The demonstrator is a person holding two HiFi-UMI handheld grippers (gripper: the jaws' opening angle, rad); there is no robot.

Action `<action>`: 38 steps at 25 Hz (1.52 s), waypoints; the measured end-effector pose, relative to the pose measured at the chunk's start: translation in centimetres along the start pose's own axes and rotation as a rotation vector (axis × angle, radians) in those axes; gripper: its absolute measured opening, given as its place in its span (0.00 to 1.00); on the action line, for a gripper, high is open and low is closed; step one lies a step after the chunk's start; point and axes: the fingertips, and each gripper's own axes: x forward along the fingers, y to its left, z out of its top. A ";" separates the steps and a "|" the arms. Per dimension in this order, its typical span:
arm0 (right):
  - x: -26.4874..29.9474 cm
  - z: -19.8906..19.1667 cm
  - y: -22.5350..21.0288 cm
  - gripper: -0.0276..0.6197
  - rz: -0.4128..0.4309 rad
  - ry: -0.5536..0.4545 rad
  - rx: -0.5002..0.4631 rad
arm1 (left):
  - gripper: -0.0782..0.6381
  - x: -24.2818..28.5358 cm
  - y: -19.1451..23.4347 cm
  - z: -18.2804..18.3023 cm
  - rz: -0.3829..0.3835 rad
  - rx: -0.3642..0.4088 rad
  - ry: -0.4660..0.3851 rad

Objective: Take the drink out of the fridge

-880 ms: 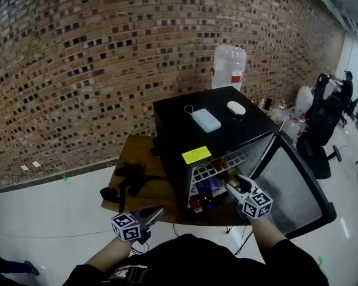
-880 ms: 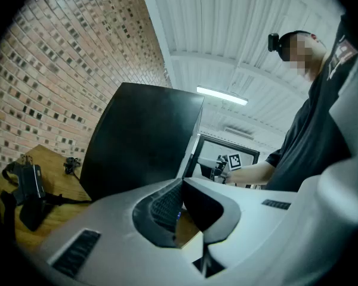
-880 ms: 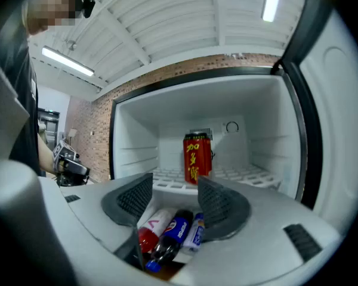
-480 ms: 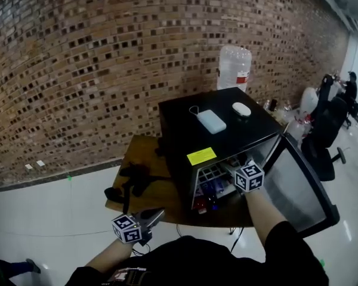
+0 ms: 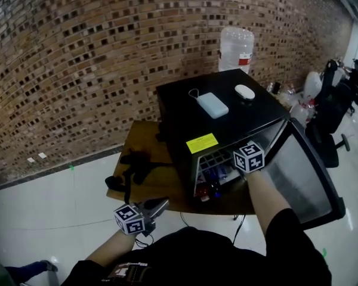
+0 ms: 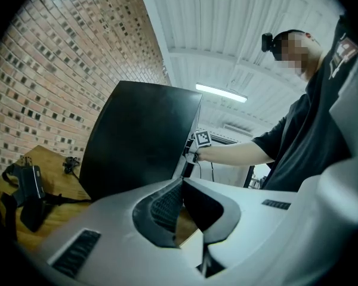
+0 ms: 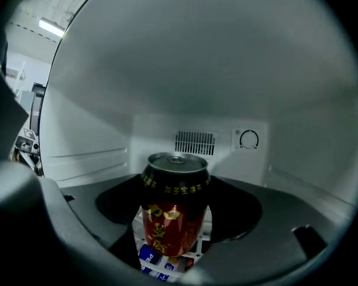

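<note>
Reaching into the open fridge (image 5: 259, 117), the right gripper (image 5: 243, 161) has its fingers (image 7: 110, 206) spread wide on either side of the red drink can (image 7: 175, 210) — the pads stand clear of it, not pressing. The can stands upright on the wire shelf (image 7: 206, 218) inside, in front of the back wall's vent (image 7: 194, 142). The left gripper (image 5: 160, 205) hangs low before the wooden surface (image 5: 144, 151), fingers tip to tip — nothing between them.

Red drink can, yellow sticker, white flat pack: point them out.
Red metal drink can (image 7: 172, 228): right gripper view, its red side.
Yellow rectangular sticker (image 5: 202, 143): head view, its middle.
White rounded flat pack (image 5: 212, 105): head view, its top face.
</note>
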 end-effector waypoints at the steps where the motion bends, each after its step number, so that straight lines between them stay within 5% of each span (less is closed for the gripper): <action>1: -0.2 -0.1 0.1 0.58 0.002 -0.001 -0.007 | 0.10 0.3 -0.1 -0.2 -0.008 -0.003 0.006; 12: -9.5 -4.1 1.3 0.58 0.076 -0.128 0.052 | 0.10 8.8 -2.3 -3.6 -0.156 0.012 0.096; 25: -13.9 -22.8 1.9 0.58 0.015 0.032 0.148 | 0.10 18.6 -5.4 -10.0 -0.293 0.038 0.253; 32: -12.9 -29.0 1.6 0.58 -0.048 0.159 0.107 | 0.10 21.6 -6.3 -12.4 -0.313 0.003 0.317; 38: -10.8 -31.6 2.6 0.58 -0.046 0.146 0.156 | 0.10 23.4 -6.8 -13.4 -0.327 -0.015 0.339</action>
